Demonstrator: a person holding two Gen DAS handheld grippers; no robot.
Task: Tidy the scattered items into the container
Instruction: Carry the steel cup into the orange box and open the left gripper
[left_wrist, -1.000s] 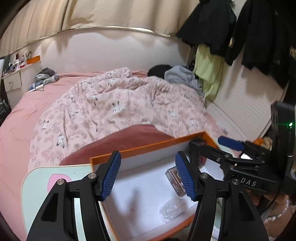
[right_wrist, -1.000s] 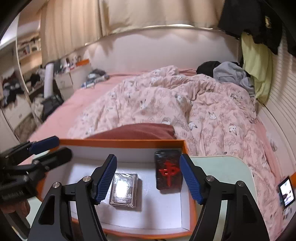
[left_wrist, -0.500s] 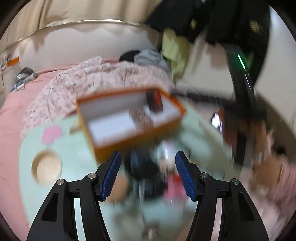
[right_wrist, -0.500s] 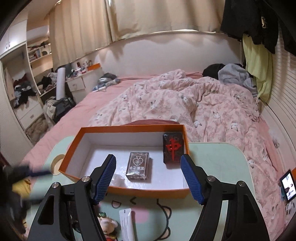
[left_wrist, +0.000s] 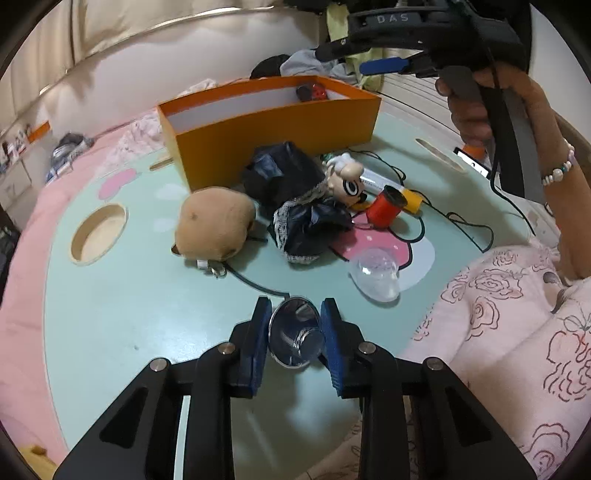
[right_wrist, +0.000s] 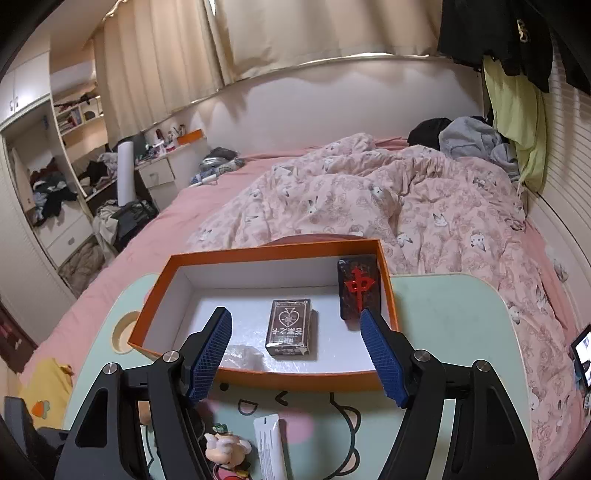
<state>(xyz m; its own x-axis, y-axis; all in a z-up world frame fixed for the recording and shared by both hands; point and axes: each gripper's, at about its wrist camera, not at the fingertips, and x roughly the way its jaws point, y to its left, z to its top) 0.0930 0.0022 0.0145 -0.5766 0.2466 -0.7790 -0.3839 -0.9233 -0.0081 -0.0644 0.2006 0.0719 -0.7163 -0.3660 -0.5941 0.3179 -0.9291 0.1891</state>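
Note:
My left gripper (left_wrist: 295, 332) is shut on a small metal cup (left_wrist: 295, 338) at the near edge of the mint-green table (left_wrist: 122, 314). The orange box (left_wrist: 273, 125) stands at the far side; scattered before it lie a brown plush (left_wrist: 214, 227), a black lace pouch (left_wrist: 295, 199), a small doll (left_wrist: 345, 179), a red spool (left_wrist: 386, 206) and a clear plastic piece (left_wrist: 376, 273). My right gripper (right_wrist: 295, 354) is open and empty above the box's (right_wrist: 258, 376) near wall. Inside lie a card deck (right_wrist: 291, 326), a black tile with a red character (right_wrist: 358, 291) and a clear wrapper (right_wrist: 240, 356).
A white tube (right_wrist: 271, 446) and the doll (right_wrist: 225, 446) lie on the table below my right gripper. A black cable (left_wrist: 461, 221) runs across the table's right side. A phone (right_wrist: 581, 350) lies on the bed at right. The pink quilt (right_wrist: 369, 206) lies beyond the table.
My left gripper left the box, swung down to the table's near edge and closed on the metal cup. My right gripper drew back and rose, staying open.

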